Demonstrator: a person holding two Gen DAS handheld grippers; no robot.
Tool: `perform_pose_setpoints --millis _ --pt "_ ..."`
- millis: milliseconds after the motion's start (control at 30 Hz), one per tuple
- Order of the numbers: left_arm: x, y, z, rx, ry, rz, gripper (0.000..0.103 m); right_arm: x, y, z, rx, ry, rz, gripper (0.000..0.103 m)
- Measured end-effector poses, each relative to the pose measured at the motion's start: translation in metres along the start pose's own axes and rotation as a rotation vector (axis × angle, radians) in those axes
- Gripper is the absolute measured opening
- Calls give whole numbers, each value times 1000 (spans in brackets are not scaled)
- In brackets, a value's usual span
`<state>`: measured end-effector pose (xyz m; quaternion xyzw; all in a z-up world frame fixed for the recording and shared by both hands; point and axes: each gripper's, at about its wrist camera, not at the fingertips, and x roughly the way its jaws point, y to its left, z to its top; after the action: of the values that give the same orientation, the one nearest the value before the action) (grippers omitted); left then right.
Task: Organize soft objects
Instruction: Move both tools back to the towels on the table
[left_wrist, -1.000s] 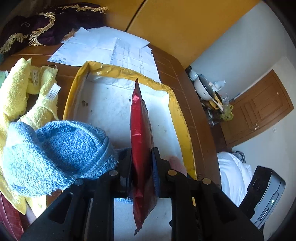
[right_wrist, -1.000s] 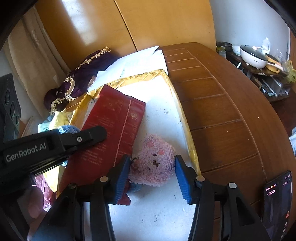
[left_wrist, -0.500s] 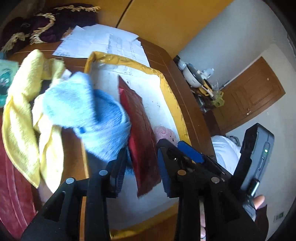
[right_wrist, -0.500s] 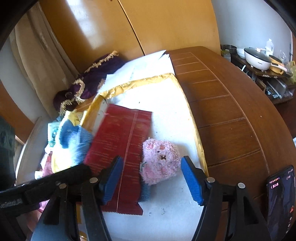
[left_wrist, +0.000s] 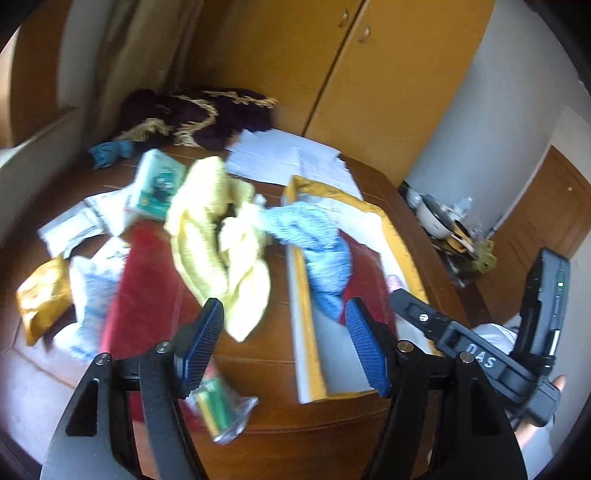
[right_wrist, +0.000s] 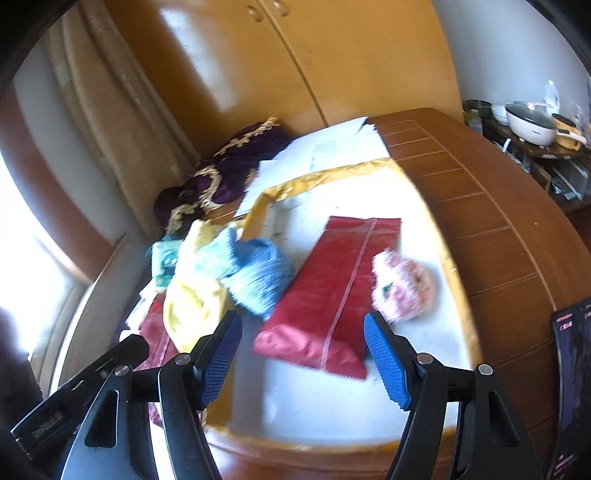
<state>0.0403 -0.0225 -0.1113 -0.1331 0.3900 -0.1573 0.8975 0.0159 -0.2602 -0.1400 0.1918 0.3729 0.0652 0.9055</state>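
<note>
The left tongs (left_wrist: 284, 341) gape empty above the counter (left_wrist: 258, 354), the yellow towel (left_wrist: 218, 236) at their 12 o'clock and the blue cloth (left_wrist: 317, 236) at 1 o'clock, draped over the tray (left_wrist: 303, 295) wall. The right tongs (right_wrist: 303, 354) are likewise released, empty over the tray; the red pouch (right_wrist: 332, 288) lies flat just ahead at 12, the pink plush (right_wrist: 404, 290) at 1 o'clock touching it, the blue cloth at 11.

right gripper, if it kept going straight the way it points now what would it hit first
Most likely the red foil packet lying flat in the yellow-rimmed tray; it sits between the open right gripper's fingers. The pink plush lies just right of that line. Depth is unclear.
</note>
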Motion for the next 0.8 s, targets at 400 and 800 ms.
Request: perform_pose_setpoints --millis 400,800 --pt "-21 55 -25 -104 -41 122 68 -9 20 -9 -26 5 87 71" --pt "-28 82 -26 -171 -57 161 68 -2 49 -16 -68 30 220 70"
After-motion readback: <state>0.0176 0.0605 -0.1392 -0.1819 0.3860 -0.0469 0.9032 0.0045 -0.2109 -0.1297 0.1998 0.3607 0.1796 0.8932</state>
